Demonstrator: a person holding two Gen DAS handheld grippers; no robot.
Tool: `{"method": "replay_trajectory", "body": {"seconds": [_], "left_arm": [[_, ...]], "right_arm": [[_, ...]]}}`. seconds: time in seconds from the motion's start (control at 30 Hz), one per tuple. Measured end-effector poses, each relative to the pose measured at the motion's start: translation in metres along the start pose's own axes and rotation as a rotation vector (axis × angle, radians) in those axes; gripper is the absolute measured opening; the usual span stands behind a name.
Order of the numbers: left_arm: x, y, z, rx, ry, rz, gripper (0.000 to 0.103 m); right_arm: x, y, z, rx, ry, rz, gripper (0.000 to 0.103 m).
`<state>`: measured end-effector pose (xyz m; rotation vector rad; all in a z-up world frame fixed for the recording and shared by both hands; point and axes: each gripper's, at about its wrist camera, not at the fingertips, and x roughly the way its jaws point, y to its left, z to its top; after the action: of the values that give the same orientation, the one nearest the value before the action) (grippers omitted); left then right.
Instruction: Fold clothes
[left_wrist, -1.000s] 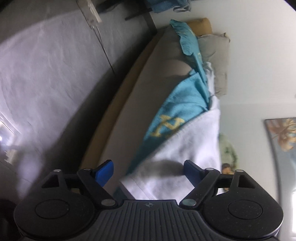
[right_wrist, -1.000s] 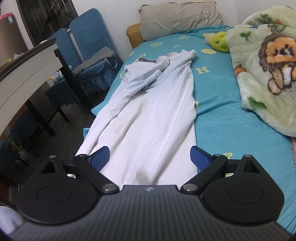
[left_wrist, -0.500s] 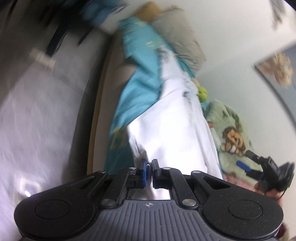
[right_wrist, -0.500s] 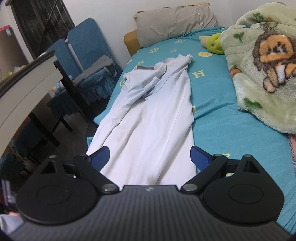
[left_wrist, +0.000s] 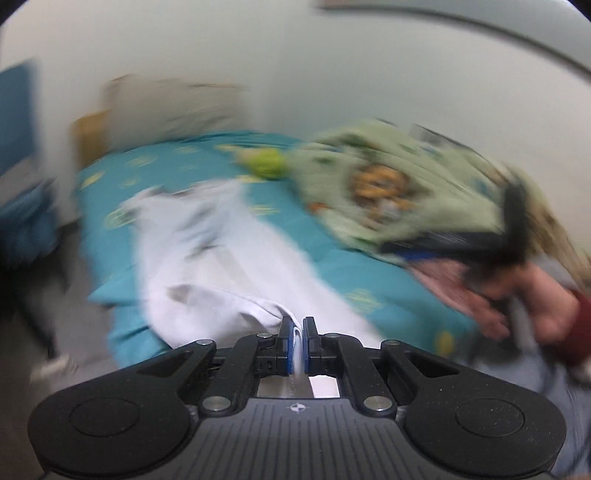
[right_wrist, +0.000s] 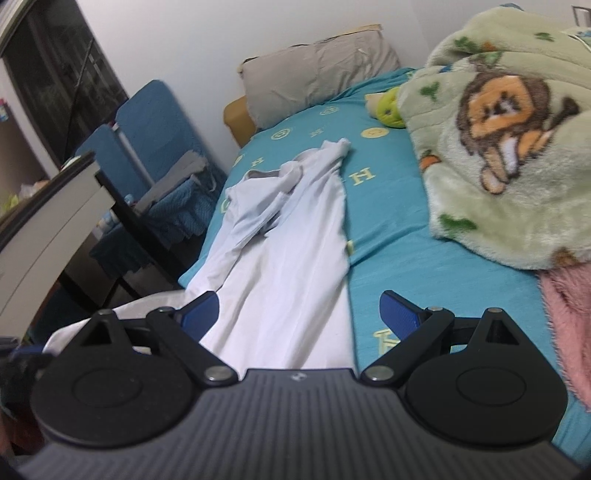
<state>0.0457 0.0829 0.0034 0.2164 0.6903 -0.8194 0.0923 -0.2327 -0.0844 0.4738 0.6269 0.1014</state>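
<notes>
A white shirt (right_wrist: 291, 236) lies lengthwise on the teal bed sheet (right_wrist: 399, 229), collar toward the pillow. My left gripper (left_wrist: 295, 328) is shut on the shirt's near hem (left_wrist: 258, 310); that view is motion-blurred. My right gripper (right_wrist: 299, 310) is open and empty, above the shirt's lower part. It also shows at the right of the left wrist view (left_wrist: 443, 243), held in a hand.
A green lion blanket (right_wrist: 498, 133) covers the bed's right side, with a pink blanket (right_wrist: 565, 325) below it. A grey pillow (right_wrist: 317, 77) and a green toy (right_wrist: 388, 109) lie at the head. Blue chairs (right_wrist: 155, 125) and a white desk (right_wrist: 48, 221) stand left of the bed.
My left gripper has shut on the shirt's hem and swung from the bed's side to face along the bed. The right gripper moved slightly forward and stayed open.
</notes>
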Motion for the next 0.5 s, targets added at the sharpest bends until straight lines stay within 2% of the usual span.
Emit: {"method": "replay_trajectory", "body": {"seconds": [0.1, 0.17, 0.3, 0.37, 0.4, 0.43, 0.47, 0.5], "left_arm": [[0.029, -0.05, -0.009, 0.147, 0.084, -0.035, 0.005], [0.056, -0.063, -0.026, 0.165, 0.171, -0.028, 0.005], [0.104, -0.072, -0.045, 0.141, 0.365, -0.026, 0.011], [0.108, -0.07, -0.044, 0.092, 0.387, -0.054, 0.033], [0.106, -0.065, -0.041, 0.049, 0.37, -0.062, 0.042], [0.103, -0.058, -0.038, -0.002, 0.351, -0.067, 0.059], [0.1, -0.052, -0.034, -0.053, 0.331, -0.072, 0.066], [0.098, -0.043, -0.032, -0.111, 0.314, -0.059, 0.067]], "right_arm": [[-0.001, -0.012, 0.002, 0.045, 0.013, 0.007, 0.095], [-0.001, -0.019, 0.003, 0.072, 0.026, 0.015, 0.095], [0.009, -0.019, -0.006, 0.06, 0.119, 0.026, 0.095], [0.013, -0.023, -0.011, 0.076, 0.164, 0.053, 0.095], [0.014, -0.024, -0.012, 0.091, 0.181, 0.067, 0.095], [0.016, -0.026, -0.014, 0.106, 0.198, 0.079, 0.095], [0.017, -0.027, -0.015, 0.12, 0.214, 0.086, 0.095], [0.019, -0.029, -0.017, 0.133, 0.23, 0.09, 0.095]]}}
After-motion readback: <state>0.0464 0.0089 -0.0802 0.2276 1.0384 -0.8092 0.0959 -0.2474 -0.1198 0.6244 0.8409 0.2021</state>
